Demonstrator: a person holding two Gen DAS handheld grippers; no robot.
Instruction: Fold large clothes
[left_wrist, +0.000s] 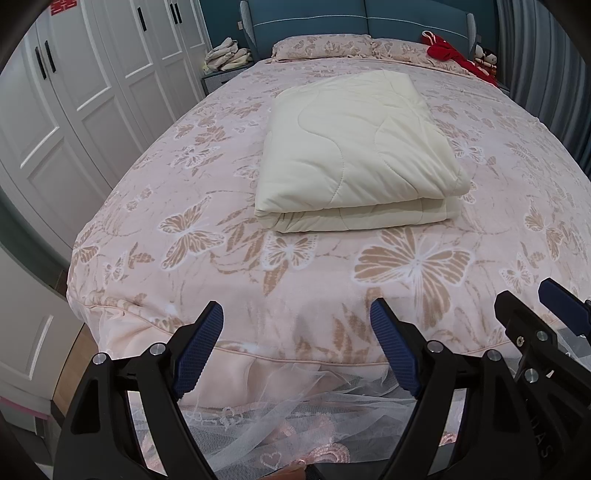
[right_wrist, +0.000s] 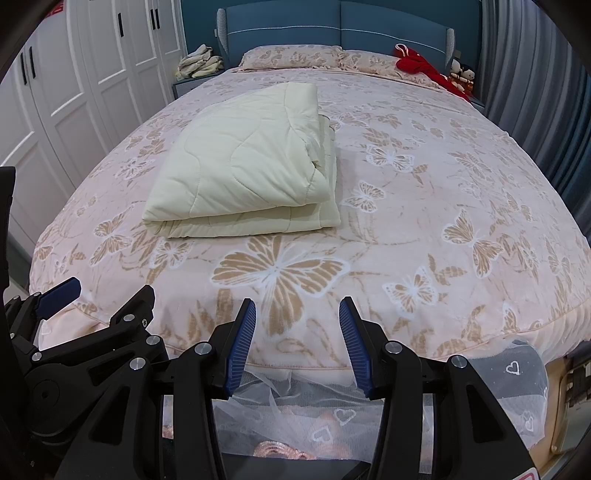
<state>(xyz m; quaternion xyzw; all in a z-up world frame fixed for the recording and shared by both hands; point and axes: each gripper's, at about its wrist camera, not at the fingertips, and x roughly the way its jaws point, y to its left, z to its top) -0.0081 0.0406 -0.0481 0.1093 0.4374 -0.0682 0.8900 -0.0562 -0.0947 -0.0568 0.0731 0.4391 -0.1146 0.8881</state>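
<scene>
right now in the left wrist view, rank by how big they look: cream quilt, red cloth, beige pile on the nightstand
1. cream quilt, by far the largest
2. red cloth
3. beige pile

The last two look about alike; both lie far from the camera, so their order is unsure.

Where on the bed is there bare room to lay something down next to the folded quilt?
Free: the bedspread right of the cream quilt up to the curtain side, and the strip between the quilt and the foot edge. A narrower strip lies on the wardrobe side. Crowded: the head end, with pillows and red cloth.

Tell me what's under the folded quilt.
The quilt lies on the butterfly bedspread, which shows all around it. The patch directly beneath is covered.
</scene>
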